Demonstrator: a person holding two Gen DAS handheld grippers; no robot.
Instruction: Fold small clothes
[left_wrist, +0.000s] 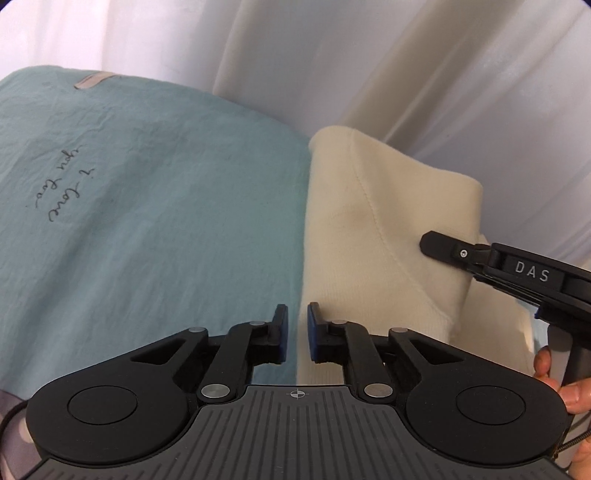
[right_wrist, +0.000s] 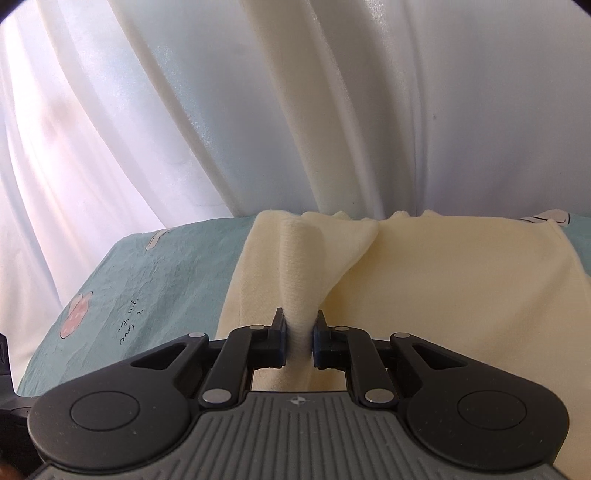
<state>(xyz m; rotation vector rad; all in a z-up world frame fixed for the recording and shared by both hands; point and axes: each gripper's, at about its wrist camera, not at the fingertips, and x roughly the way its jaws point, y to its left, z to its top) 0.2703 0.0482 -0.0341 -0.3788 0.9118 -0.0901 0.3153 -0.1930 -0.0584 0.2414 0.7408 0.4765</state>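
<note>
A cream knit garment (right_wrist: 424, 295) is spread on a teal bedsheet (left_wrist: 147, 221), against a white curtain (right_wrist: 184, 110). A raised fold of it is pinched in the right claw (right_wrist: 299, 334). At the garment's left edge, the left claw (left_wrist: 297, 332) is narrowed to a slit; whether cloth is gripped cannot be told. Bare sheet is left beyond that edge.

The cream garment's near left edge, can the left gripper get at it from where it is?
Probably yes: the left gripper sits right over the cream garment edge, nothing between, jaws nearly closed.
</note>
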